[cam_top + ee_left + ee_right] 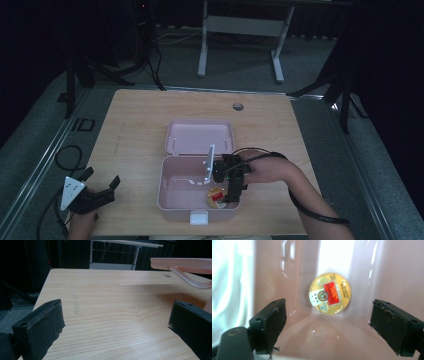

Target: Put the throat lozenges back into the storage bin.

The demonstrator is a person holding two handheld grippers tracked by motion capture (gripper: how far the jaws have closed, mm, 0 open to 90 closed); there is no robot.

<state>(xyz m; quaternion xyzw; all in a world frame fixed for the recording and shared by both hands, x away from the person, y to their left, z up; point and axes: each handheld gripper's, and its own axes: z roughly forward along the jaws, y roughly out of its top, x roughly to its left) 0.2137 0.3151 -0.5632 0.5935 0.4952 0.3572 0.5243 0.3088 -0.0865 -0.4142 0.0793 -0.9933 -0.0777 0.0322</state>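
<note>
A pink plastic box (167,192) stands open near the table's front edge, its lid (199,136) laid back behind it. Inside, at the front right, lies a round gold tin with a red label (217,195) (329,293). My right gripper (231,192) (328,320) reaches down into the box, open, its jaws wide apart on either side of the tin and apart from it. My left gripper (102,181) (112,327) rests open at the table's front left corner, with nothing between its jaws. The box's edge (185,265) shows at the upper right of the left gripper view.
The wooden table (140,115) has a round cable hole (238,106) near its far edge. A white latch (198,217) sticks out at the box's front. Cables (62,155) lie on the floor at the left, and a desk frame (240,30) stands beyond the table.
</note>
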